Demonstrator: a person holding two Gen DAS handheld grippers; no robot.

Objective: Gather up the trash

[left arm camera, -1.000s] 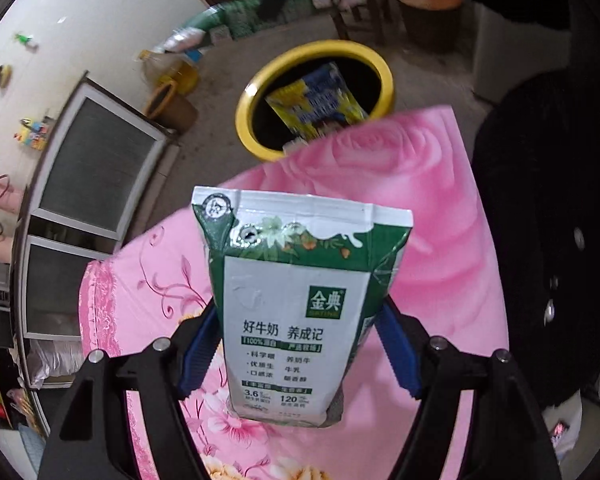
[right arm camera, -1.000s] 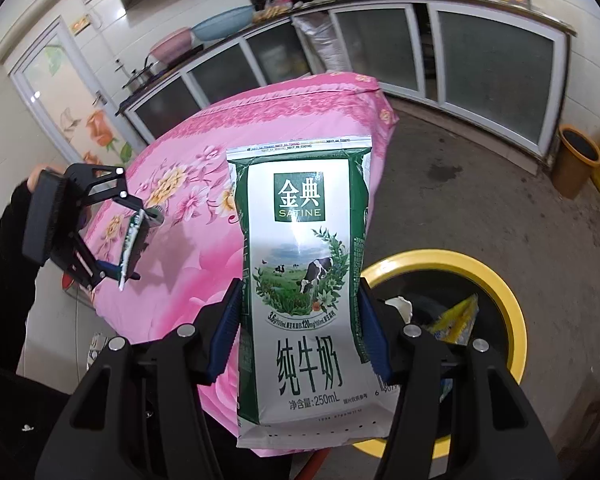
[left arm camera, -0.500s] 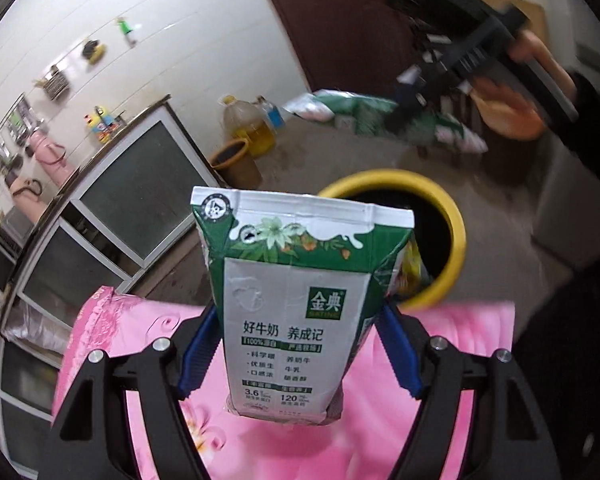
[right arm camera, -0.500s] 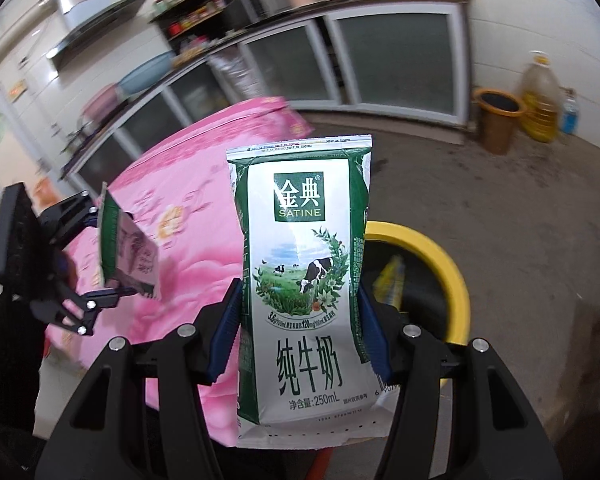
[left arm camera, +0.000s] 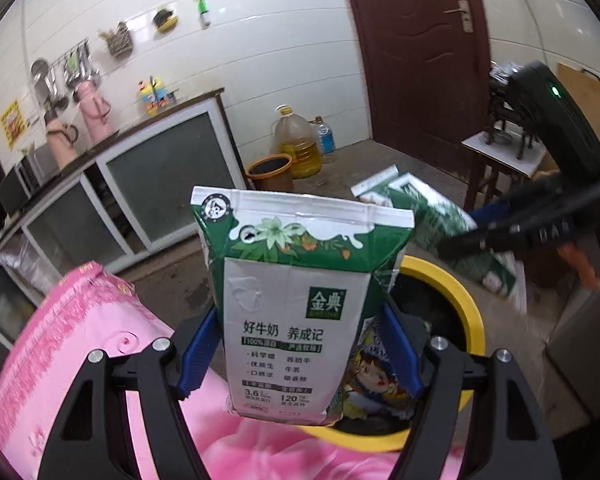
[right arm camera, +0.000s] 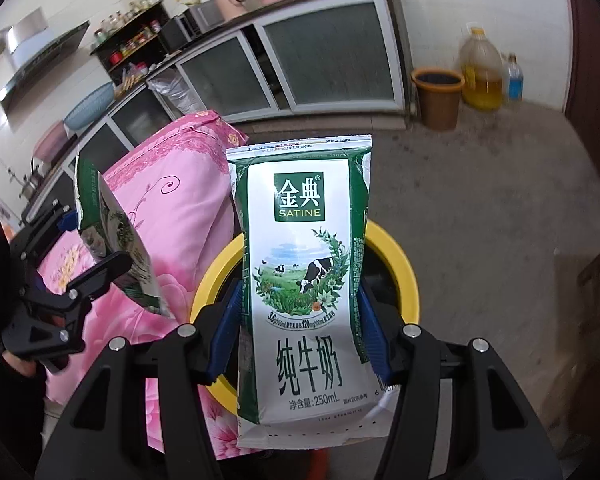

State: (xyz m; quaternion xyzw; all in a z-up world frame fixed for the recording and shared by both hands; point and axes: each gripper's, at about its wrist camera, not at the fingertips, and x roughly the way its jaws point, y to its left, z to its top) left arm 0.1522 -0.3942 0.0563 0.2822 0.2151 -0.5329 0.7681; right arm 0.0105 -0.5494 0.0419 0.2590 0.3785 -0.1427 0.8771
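With wrappers already lying in the yellow bin [left arm camera: 470,308], the left gripper [left arm camera: 300,344] and right gripper [right arm camera: 298,332] each have their fingers clamped on a milk carton [left arm camera: 296,304] [right arm camera: 306,276] held above the bin, so both drops remain.

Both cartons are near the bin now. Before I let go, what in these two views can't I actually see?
- Yellow bin interior: right wrist view, mostly hidden behind the right gripper's milk carton.
- Same bin, left wrist view: near rim and much of the opening covered by the left gripper's milk carton.
- Right gripper in the left wrist view: motion-blurred, so its grip is unreadable there.
- Floor beside the bin: cut off by the lower edges.
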